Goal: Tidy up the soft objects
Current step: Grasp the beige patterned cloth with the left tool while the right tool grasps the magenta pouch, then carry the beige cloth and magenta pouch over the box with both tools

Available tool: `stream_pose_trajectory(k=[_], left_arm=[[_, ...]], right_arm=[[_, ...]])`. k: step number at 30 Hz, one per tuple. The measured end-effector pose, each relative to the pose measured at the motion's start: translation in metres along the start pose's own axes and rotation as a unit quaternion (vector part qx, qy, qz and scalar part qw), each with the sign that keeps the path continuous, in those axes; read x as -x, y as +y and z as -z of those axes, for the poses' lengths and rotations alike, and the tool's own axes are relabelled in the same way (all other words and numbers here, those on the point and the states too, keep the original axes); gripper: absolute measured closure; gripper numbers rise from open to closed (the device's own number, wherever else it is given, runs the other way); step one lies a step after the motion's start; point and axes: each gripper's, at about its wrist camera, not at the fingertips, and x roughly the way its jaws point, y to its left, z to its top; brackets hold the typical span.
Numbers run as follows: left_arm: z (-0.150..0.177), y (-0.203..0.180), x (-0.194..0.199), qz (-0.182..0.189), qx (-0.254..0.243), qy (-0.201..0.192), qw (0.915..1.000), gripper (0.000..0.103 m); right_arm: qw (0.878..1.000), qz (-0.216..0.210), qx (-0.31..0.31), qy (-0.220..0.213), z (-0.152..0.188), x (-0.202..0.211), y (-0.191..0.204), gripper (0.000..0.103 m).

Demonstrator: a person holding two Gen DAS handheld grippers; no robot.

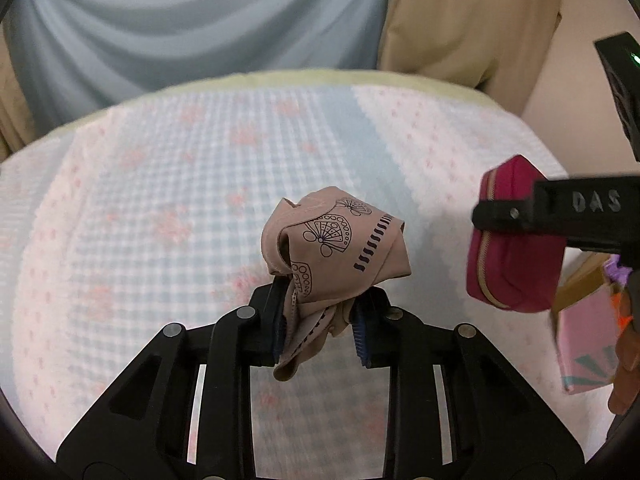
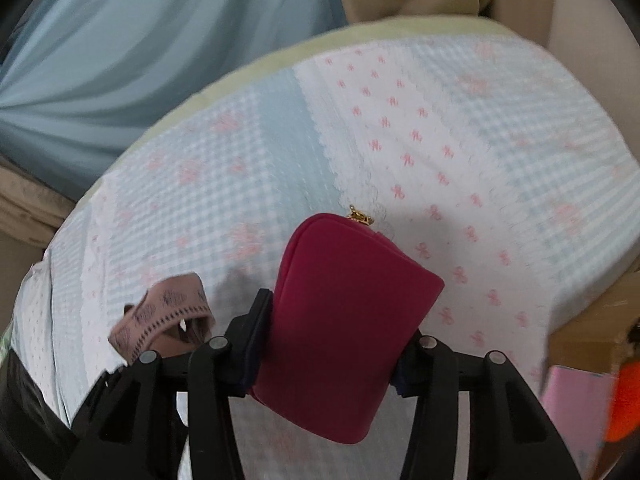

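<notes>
Both items under handling are off the surface and in transit; neither is yet placed. The left gripper has its blue-padded fingers pinched on the lower folds of a crumpled beige printed cloth, which bunches up above the jaws while a loose tail hangs below them, clear of the patterned bedspread. The right gripper clamps a magenta zip pouch across its near end; the pouch stands out beyond the fingers, its gold zip pull at the far tip. In the left wrist view the pouch appears to the right of the cloth, near it but apart, with one black finger lying across its upper face. In the right wrist view the cloth shows at the near left, beside the gripper linkage. The bedspread, checked pale blue and white with pink motifs, shows no other loose soft items in either view. At the right edge lie a cardboard box and a pink flat object, partly cut off; whether either is the intended destination cannot be determined. Judgement: collection is done for these two items; transport, placement and release remain outstanding, so the task is at a middle stage at best.
</notes>
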Motion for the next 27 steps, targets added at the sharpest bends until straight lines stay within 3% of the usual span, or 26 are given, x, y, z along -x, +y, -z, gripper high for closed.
stream_pose_trajectory(k=[13,19,27], left_arm=[[-0.046,-0.041,0.149,-0.017,0.025,-0.043,0.9986,0.079],[-0.055,-0.087,0.219,-0.033,0.030,-0.049,0.9978,0.079],[-0.060,-0.154,0.264,-0.042,0.058,-0.058,0.9957,0.079]], right_arm=[[0.994,-0.019,0.084,-0.066,0.015,0.179,0.000,0.057],[0.987,-0.025,0.133,-0.085,0.033,0.253,-0.016,0.057],[0.980,-0.045,0.172,-0.092,0.052,0.319,-0.065,0.057]])
